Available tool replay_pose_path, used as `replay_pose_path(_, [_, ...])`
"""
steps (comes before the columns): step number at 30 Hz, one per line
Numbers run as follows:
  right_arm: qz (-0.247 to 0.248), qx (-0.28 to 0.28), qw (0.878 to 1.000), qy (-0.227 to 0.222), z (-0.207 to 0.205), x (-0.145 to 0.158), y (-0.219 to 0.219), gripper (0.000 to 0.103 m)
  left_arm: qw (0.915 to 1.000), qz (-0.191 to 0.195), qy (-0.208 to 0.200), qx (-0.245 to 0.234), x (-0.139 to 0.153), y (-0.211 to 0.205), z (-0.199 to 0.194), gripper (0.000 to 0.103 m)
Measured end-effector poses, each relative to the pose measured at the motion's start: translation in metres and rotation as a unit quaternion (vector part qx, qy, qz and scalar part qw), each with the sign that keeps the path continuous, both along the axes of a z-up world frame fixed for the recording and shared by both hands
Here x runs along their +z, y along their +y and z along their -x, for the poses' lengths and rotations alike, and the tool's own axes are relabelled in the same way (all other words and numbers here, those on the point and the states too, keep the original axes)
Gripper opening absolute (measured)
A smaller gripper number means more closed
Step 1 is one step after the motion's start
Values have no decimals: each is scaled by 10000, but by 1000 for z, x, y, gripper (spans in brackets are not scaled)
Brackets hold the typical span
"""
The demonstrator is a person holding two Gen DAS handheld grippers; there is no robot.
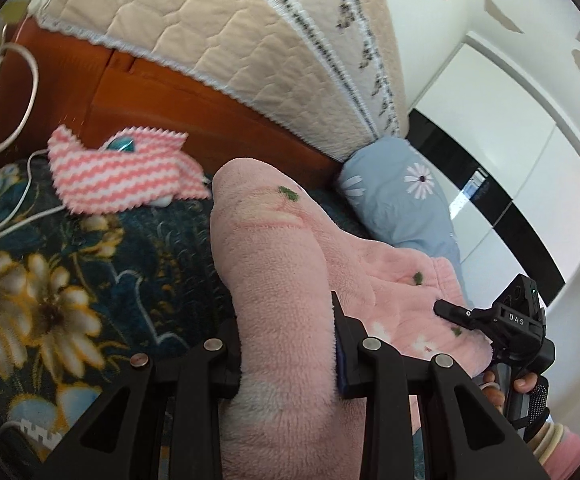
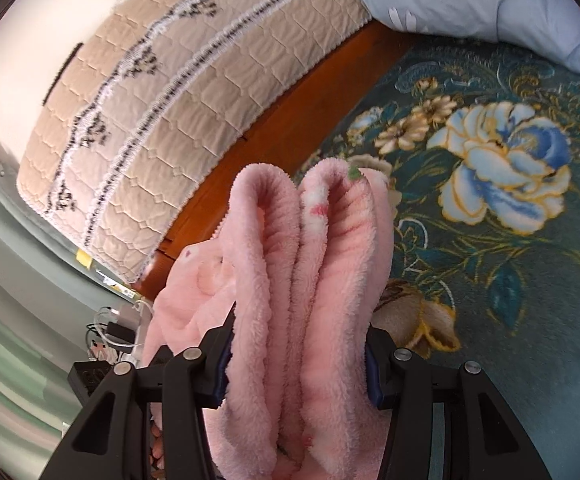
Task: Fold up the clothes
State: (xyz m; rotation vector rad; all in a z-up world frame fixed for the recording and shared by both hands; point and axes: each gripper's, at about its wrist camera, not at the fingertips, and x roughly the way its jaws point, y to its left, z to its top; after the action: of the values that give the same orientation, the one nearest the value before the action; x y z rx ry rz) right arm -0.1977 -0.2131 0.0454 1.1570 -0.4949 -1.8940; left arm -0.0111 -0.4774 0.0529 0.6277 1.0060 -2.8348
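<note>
Pictured over a bed spread with a dark floral blanket [image 2: 490,240]: a pink fleece garment [image 1: 273,248], gathered into thick folds and carried between two hand-held grippers. Clamped in the left hand-held gripper [image 1: 287,344], jaws partway closed on a rolled bundle of the fleece that bulges up and forward between them. Pinched in the right hand-held gripper [image 2: 298,364], jaws set wider around several stacked layers, the ribbed edges standing up like pleats. Seen also from the left wrist view, off to the right, the right hand-held gripper's black body with the holder's fingers wrapped round its handle. Held at both ends, evidently, to keep the doubled layers aligned and off the blanket until set down flat. Lying beyond: a pink-and-white zigzag cloth [image 1: 121,168] beside a white cable [image 1: 29,92], a pale blue daisy-print pillow [image 1: 402,200] against the wooden headboard [image 1: 193,116], and a beige quilted cover [image 2: 177,112] draped over it. Fold apparently midway, final placement not yet made.
</note>
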Motion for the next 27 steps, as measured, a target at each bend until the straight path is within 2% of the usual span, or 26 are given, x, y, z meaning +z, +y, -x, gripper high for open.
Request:
replay_pose_path(12, [-230,-161,9978,-598,18,-60,0,53,9982,-304,-505,134,-19,-11,11,32])
replay_pose_path(17, [-281,-170,9975,-633,18,-62,0,55,9967,-569,-560,137,-26,-17,11,33])
replay_pose_path(27, [-476,-198,9967,-623,14,-53,7,57,9965,-570,-586,195,-17,-17,7,39])
